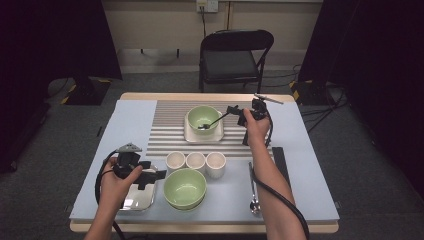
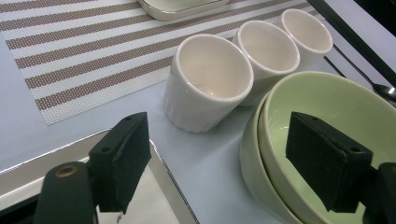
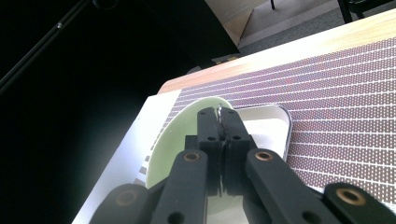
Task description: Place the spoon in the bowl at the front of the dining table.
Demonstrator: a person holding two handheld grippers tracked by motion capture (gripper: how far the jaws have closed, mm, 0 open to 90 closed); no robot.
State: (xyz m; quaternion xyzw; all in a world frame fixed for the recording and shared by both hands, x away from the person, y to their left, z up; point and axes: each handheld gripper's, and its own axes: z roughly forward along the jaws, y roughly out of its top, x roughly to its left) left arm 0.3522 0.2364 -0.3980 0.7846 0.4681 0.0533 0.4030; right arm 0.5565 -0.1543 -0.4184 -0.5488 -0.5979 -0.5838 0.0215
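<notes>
Spoon (image 1: 211, 123) in right gripper (image 1: 233, 111), over bowl (image 1: 203, 118)

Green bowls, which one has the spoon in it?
The far bowl on the striped mat's tray; the right gripper holds a spoon into it. The near bowl has none.

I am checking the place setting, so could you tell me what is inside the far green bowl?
The far green bowl holds the head of a spoon, gripped by the right gripper. The bowl's near inner wall is hidden.
</notes>
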